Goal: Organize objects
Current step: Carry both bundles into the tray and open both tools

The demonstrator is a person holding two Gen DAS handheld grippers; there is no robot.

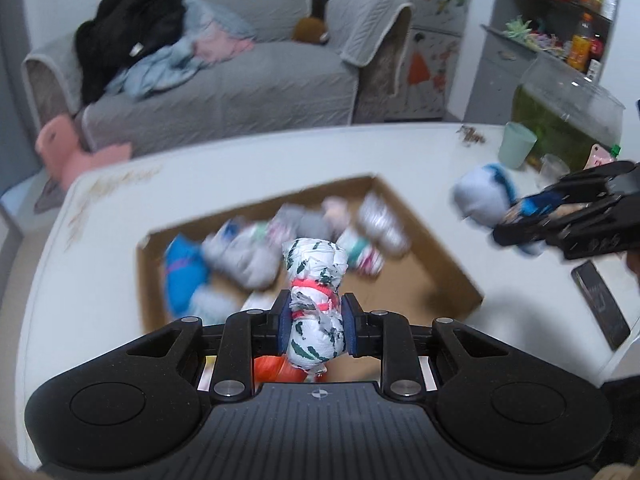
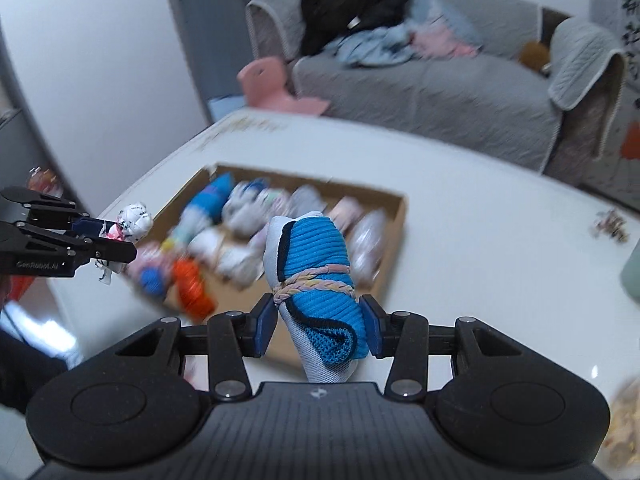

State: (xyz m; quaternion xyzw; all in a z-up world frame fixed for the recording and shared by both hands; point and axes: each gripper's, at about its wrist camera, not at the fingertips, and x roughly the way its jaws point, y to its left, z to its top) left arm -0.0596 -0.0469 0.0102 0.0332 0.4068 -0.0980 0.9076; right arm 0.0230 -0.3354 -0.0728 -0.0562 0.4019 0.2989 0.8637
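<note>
Rolled sock bundles are what I am sorting: my left gripper (image 1: pixel 314 330) is clamped on a white bundle with dark green flecks and a pink band (image 1: pixel 316 300), held above the near edge of the shallow brown cardboard box (image 1: pixel 448 258) on the white table (image 1: pixel 100 248). My right gripper (image 2: pixel 318 330) is closed around a bright blue and pale grey ribbed bundle tied with a braided pastel band (image 2: pixel 316 276), held off to the right of the box and short of it.

I judge this to be the carrying step, both loads heading for the box. Next I need a free gap for each, then a low release.

The box already holds many bundles, blurred here: blue, white, grey, pinkish, and an orange bundle (image 2: pixel 192 286) near the front. The right-hand part of the floor looks bare.
</note>
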